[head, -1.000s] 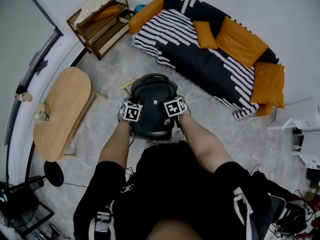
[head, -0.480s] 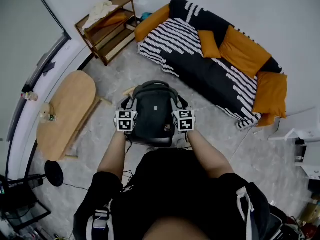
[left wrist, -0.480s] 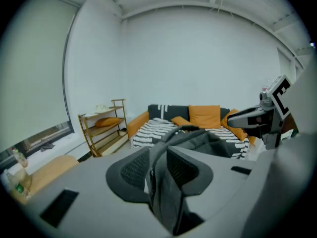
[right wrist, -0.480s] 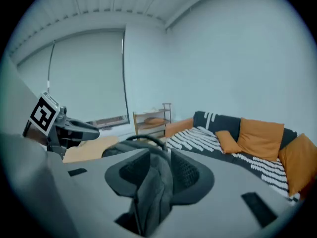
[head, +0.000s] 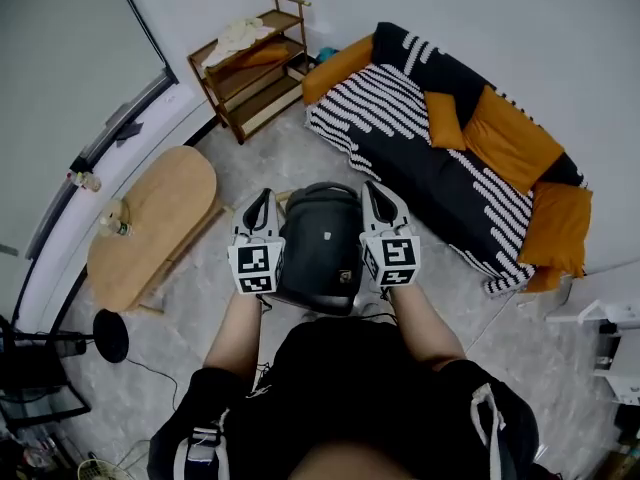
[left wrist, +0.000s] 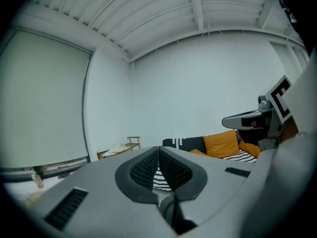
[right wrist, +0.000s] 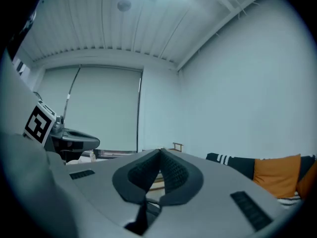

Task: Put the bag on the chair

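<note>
So since a second ago I've let go of the bag (head: 320, 248) and lifted both hands off it. The left gripper (head: 263, 198) and right gripper (head: 375, 190) now hover on either side of it, tips aimed out at the room. Both have their jaws pinched fully together with nothing in them; each gripper view just shows wall and ceiling past the closed tips.

The bag is right in front of me, between the two grippers. I'd say it's sitting on the chair, though the chair is almost completely hidden under it, so I'd call this basically done.

Handling-wise, it looks like a soft dark backpack with a bit of padding. My guess is it's not heavy but floppy, so it could slump or slide off. If it needs a nudge I'd grab the top loop or a shoulder strap, not the smooth front panel.

Around it there's an oval wooden table (head: 155, 223) to the left, a wooden shelf (head: 255, 63) further back, and a striped sofa (head: 440, 158) to the right. All sit well clear, so nothing's really in the way.
</note>
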